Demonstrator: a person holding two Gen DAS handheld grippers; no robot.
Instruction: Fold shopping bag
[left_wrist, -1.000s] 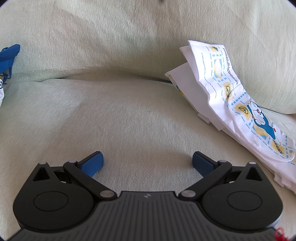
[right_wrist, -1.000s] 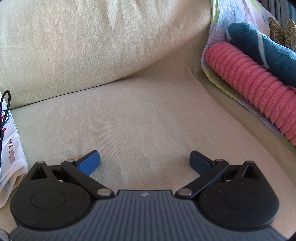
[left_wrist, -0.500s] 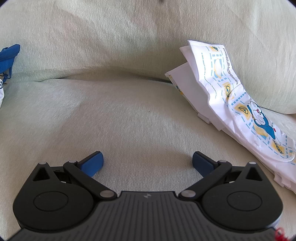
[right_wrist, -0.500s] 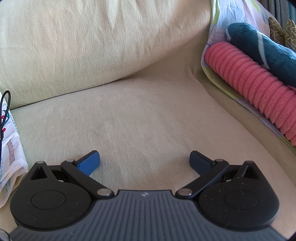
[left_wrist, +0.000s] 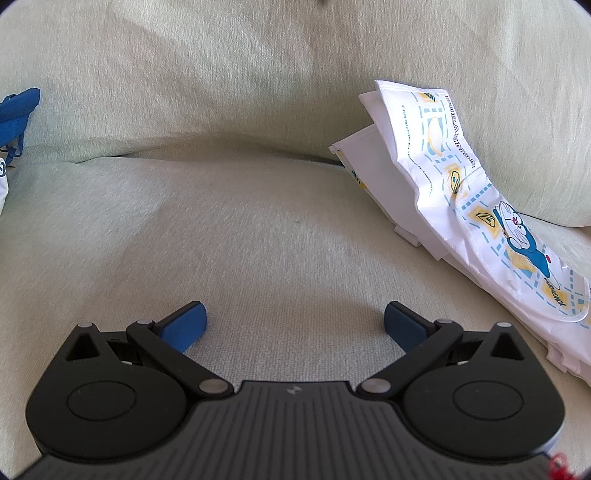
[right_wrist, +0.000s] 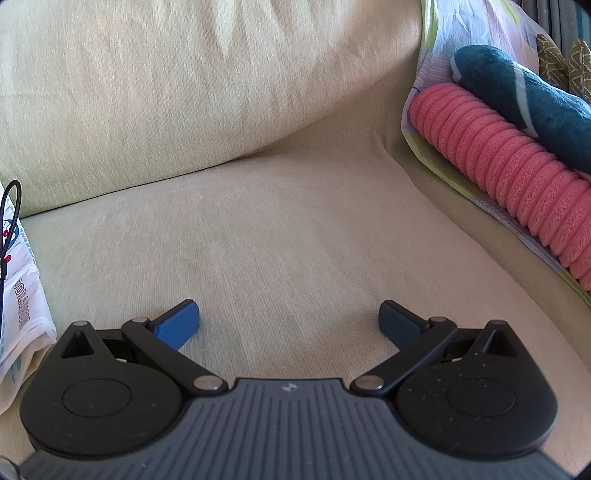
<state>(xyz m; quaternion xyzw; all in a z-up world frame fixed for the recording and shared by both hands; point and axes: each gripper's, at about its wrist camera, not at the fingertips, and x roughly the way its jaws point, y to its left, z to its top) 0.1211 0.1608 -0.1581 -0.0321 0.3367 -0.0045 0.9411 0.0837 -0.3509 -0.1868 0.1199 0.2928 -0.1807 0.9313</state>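
Note:
A white shopping bag (left_wrist: 458, 192) printed with a blue cartoon cat lies crumpled on the sofa seat, its top leaning on the back cushion, at the right of the left wrist view. My left gripper (left_wrist: 295, 319) is open over bare seat fabric, to the left of the bag and apart from it. In the right wrist view only an edge of the bag (right_wrist: 22, 306) shows at far left, with a thin black cord looped over it. My right gripper (right_wrist: 288, 317) is open above the seat with nothing between its fingers.
The pale green sofa seat (left_wrist: 229, 236) and back cushion (left_wrist: 258, 74) fill both views. A blue strap or cloth (left_wrist: 16, 114) sits at the far left. A pink ribbed roll (right_wrist: 509, 173) and dark teal plush (right_wrist: 524, 96) lie on a patterned cloth at the right.

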